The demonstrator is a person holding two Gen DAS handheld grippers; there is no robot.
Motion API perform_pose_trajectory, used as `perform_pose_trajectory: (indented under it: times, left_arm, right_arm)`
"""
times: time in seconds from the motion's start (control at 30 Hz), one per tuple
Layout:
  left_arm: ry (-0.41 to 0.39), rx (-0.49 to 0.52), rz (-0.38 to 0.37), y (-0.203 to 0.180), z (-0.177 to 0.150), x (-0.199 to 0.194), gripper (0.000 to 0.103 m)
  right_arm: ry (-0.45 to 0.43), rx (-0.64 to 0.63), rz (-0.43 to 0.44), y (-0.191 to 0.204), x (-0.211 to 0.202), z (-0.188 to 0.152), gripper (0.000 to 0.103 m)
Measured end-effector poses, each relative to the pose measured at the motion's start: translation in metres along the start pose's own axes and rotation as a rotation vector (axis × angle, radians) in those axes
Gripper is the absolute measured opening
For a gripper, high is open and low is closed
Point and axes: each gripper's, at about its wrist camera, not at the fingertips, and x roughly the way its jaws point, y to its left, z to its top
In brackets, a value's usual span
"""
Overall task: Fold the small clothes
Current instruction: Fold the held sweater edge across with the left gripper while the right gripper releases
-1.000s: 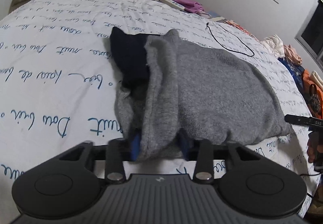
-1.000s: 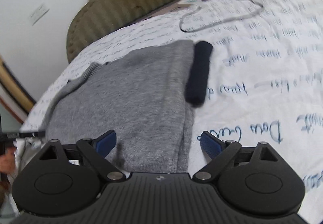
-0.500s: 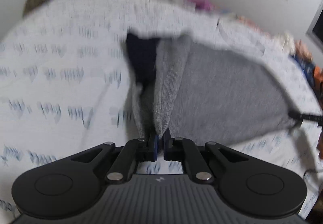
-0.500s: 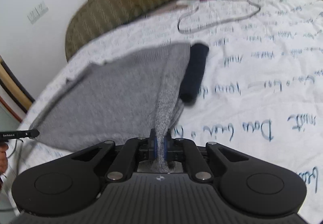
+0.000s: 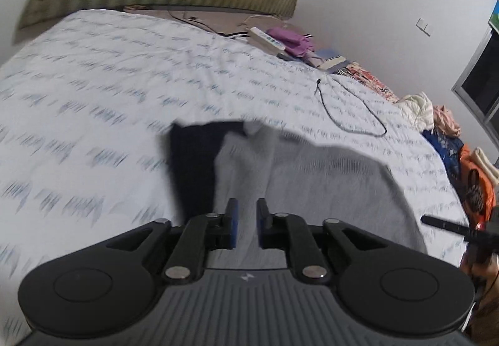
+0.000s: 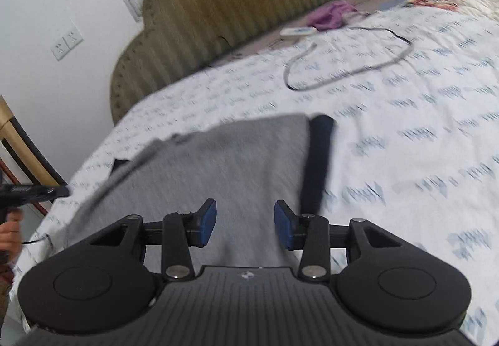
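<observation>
A grey knit garment (image 5: 318, 184) lies folded on the bed, with a dark navy piece (image 5: 193, 168) along its left edge. My left gripper (image 5: 246, 226) hovers over the garment's near part with its jaws a little apart and nothing between them. In the right wrist view the grey garment (image 6: 230, 165) lies ahead with the navy piece (image 6: 318, 162) on its right side. My right gripper (image 6: 244, 226) is open above the garment's near edge and holds nothing. Both views are motion-blurred.
The bed has a white sheet (image 5: 93, 96) printed with blue script. A black cable (image 5: 349, 109) loops on the sheet beyond the garment. A power strip (image 5: 266, 39) and purple cloth (image 5: 290, 39) lie near the olive headboard (image 6: 224, 12). Clothes pile (image 5: 436, 118) at the right.
Both grippers were shut on the grey garment's folded edge half a second ago. Now both have opened and let it go, and the garment lies flatter on the bed. Both cameras have lifted.
</observation>
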Motion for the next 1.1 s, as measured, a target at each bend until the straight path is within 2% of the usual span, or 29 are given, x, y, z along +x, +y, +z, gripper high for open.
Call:
perform_pose_trajectory:
  times: [0.03, 0.1, 0.17, 0.27, 0.43, 0.53, 0.57, 0.63, 0.67, 0.73, 0.8, 0.83, 0.9, 0.97, 1.0, 1.1]
  left_arm:
    - [0.011, -0.021, -0.001, 0.0, 0.01, 0.016, 0.025]
    - [0.038, -0.063, -0.018, 0.003, 0.023, 0.047, 0.032]
    - [0.059, -0.083, -0.007, 0.005, 0.03, 0.074, 0.032]
    - [0.095, -0.082, 0.059, 0.011, 0.03, 0.103, 0.032]
    - [0.087, -0.132, 0.044, 0.028, 0.025, 0.108, 0.032]
    - [0.016, -0.193, 0.046, 0.04, 0.028, 0.1, 0.032]
    - [0.018, -0.21, 0.036, 0.044, 0.028, 0.101, 0.032]
    - [0.08, -0.219, -0.013, 0.044, 0.028, 0.11, 0.032]
    - [0.1, -0.209, -0.04, 0.042, 0.027, 0.113, 0.032]
    - [0.09, -0.149, -0.033, 0.03, 0.024, 0.111, 0.034]
    - [0.084, -0.106, 0.004, 0.023, 0.021, 0.109, 0.029]
    - [0.088, -0.112, 0.022, 0.024, 0.02, 0.107, 0.017]
    - [0.077, -0.133, 0.027, 0.028, 0.019, 0.102, 0.007]
    - [0.044, -0.11, 0.045, 0.026, 0.019, 0.093, 0.006]
    - [0.029, -0.085, 0.078, 0.023, 0.019, 0.091, 0.006]
    - [-0.013, -0.058, 0.149, 0.019, 0.022, 0.089, 0.005]
  right_arm:
    - [0.004, -0.007, 0.007, 0.004, 0.008, 0.004, 0.051]
    - [0.014, -0.026, 0.032, 0.012, 0.024, 0.009, 0.054]
    - [0.024, -0.054, 0.049, 0.02, 0.034, 0.01, 0.057]
    - [0.04, -0.08, 0.04, 0.024, 0.046, 0.012, 0.058]
    - [0.085, -0.063, 0.027, 0.014, 0.066, 0.01, 0.066]
    - [0.096, -0.071, 0.035, 0.013, 0.075, 0.002, 0.074]
    - [0.089, -0.078, 0.035, 0.015, 0.077, -0.001, 0.076]
    - [0.075, -0.095, 0.037, 0.018, 0.08, -0.005, 0.085]
    - [0.067, -0.107, 0.036, 0.02, 0.081, -0.007, 0.087]
    - [0.054, -0.138, 0.031, 0.025, 0.083, -0.012, 0.095]
    - [0.04, -0.195, 0.017, 0.032, 0.086, -0.018, 0.101]
    - [0.034, -0.228, 0.008, 0.035, 0.089, -0.021, 0.101]
    - [0.019, -0.296, -0.034, 0.043, 0.094, -0.027, 0.101]
    - [0.011, -0.31, -0.044, 0.044, 0.094, -0.028, 0.101]
    - [0.004, -0.304, -0.036, 0.042, 0.093, -0.029, 0.101]
    - [-0.02, -0.24, 0.024, 0.03, 0.089, -0.026, 0.101]
